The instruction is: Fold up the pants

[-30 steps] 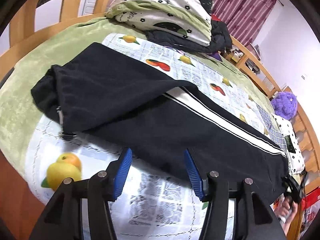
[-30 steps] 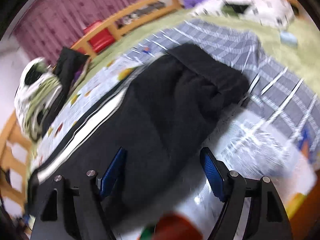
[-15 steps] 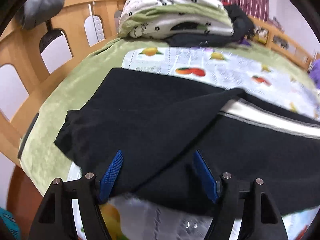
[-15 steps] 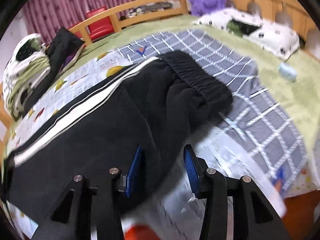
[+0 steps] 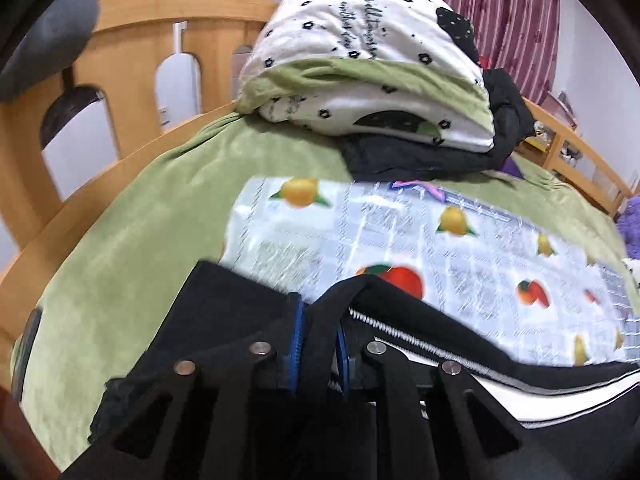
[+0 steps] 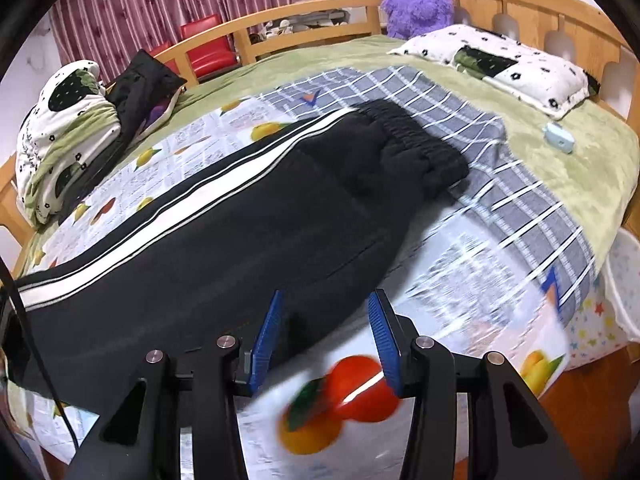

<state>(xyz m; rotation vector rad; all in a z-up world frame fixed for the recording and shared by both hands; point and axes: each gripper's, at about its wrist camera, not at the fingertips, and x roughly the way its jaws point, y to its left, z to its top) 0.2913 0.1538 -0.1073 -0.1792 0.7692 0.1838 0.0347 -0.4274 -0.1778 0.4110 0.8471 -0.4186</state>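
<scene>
Now | bed point(image 6: 592, 160): black pants point(image 6: 240, 232) lie lengthwise, waistband far right | my left gripper point(image 5: 319, 342): closing, hem fold pinched between pads | my right gripper point(image 6: 326, 336): spread, straddling near edge, nothing pinched.

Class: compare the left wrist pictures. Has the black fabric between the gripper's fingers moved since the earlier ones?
Yes. The pants edge, pinched as the left gripper closes, has lifted off the fruit-print sheet.

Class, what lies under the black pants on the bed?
Under the pants lie a fruit-print sheet and a checked cloth; whatever sits directly beneath the fabric is covered.
</scene>
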